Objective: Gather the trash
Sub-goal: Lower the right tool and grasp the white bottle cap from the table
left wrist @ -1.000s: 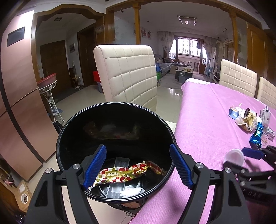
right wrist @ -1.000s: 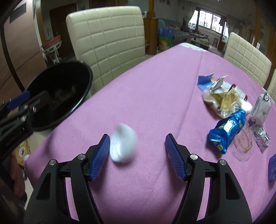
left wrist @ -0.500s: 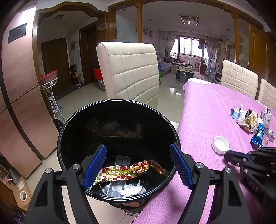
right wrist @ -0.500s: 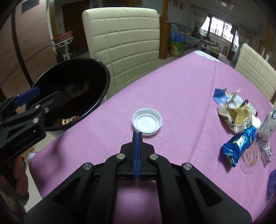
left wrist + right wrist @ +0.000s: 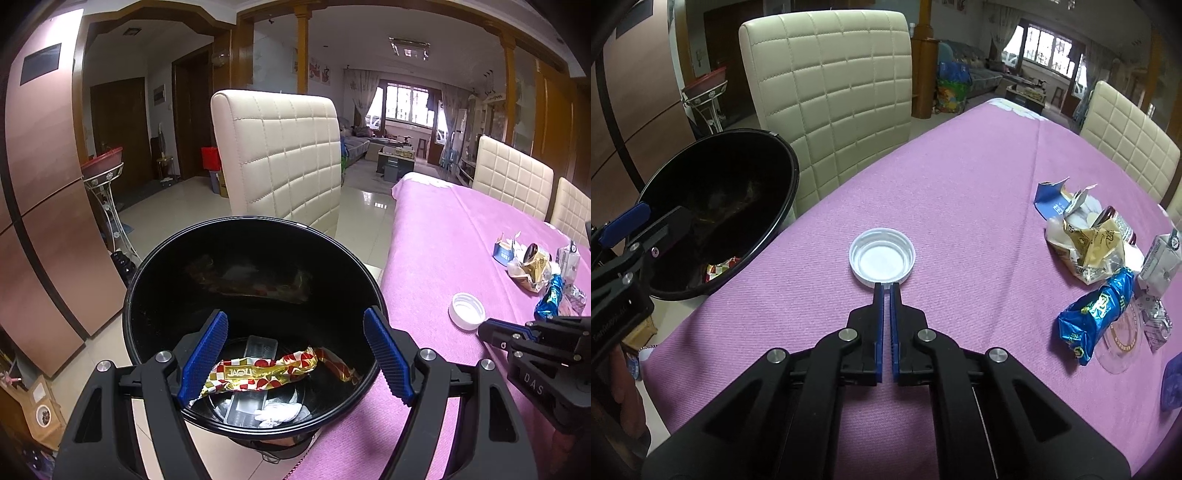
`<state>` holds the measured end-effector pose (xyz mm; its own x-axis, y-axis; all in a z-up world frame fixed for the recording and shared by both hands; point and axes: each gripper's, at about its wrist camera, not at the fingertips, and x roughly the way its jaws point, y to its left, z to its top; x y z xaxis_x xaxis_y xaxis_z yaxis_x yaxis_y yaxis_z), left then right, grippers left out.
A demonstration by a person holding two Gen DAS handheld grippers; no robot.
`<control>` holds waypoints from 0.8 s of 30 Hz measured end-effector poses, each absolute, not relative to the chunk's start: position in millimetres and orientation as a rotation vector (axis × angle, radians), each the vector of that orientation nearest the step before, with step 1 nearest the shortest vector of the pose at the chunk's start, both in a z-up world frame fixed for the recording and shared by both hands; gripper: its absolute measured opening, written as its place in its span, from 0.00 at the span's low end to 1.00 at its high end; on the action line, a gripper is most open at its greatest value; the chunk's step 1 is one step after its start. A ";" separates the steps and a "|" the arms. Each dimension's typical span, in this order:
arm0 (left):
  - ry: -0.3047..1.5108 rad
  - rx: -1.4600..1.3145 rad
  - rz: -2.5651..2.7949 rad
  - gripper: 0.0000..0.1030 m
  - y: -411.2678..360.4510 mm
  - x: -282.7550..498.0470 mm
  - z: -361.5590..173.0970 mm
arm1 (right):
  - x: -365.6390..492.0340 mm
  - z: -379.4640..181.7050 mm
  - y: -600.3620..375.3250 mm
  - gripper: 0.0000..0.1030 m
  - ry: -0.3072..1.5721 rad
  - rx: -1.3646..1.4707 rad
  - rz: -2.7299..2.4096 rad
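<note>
A white plastic lid [image 5: 882, 256] lies open side up on the purple tablecloth [image 5: 960, 177]; it also shows in the left wrist view [image 5: 467, 310]. My right gripper [image 5: 886, 286] sits just behind the lid, its jaws nearly closed with a thin gap and nothing between them, tips at the lid's near rim. My left gripper [image 5: 295, 354] is open and hovers over the black trash bin [image 5: 147, 295], which holds a red and gold wrapper [image 5: 266, 373] and white scraps. The bin [image 5: 783, 192] stands at the table's left edge.
A pile of trash lies at the right of the table: a gold wrapper [image 5: 1089, 240], a blue packet [image 5: 1097, 310], a small white carton [image 5: 1160, 258] and a clear disc [image 5: 1123, 343]. Cream padded chairs [image 5: 831, 85] stand around the table.
The lid, caught blurred between the open right fingers a second ago, now lies still on the cloth. The right jaws closed, drew back behind it, and have parted slightly.
</note>
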<state>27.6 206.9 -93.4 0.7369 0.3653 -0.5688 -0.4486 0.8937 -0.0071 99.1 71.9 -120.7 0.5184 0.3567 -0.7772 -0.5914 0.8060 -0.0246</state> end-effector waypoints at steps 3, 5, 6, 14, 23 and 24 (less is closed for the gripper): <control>0.592 -0.152 0.450 0.72 207.7 26.5 -93.5 | 96.3 -121.3 71.9 0.13 0.851 -0.308 0.576; 0.591 -0.151 0.450 0.72 207.6 26.3 -93.3 | 95.4 -121.2 71.5 0.27 0.848 -0.302 0.572; 0.591 -0.152 0.450 0.72 207.8 26.4 -93.3 | 94.7 -120.3 70.4 0.50 0.841 -0.294 0.575; 0.593 -0.150 0.446 0.72 208.6 27.3 -92.5 | 107.4 -117.0 79.7 0.70 0.810 -0.304 0.556; 0.597 -0.160 0.454 0.72 214.7 32.8 -92.7 | 130.9 -121.5 93.3 0.40 0.875 -0.287 0.578; 0.595 -0.159 0.455 0.72 214.9 32.7 -92.3 | 126.6 -119.9 95.4 0.40 0.867 -0.295 0.592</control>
<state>32.7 214.9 -92.3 0.7328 0.3667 -0.5732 -0.4569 0.8894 -0.0151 126.6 95.4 -119.9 0.5013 0.3656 -0.7842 -0.5968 0.8024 -0.0075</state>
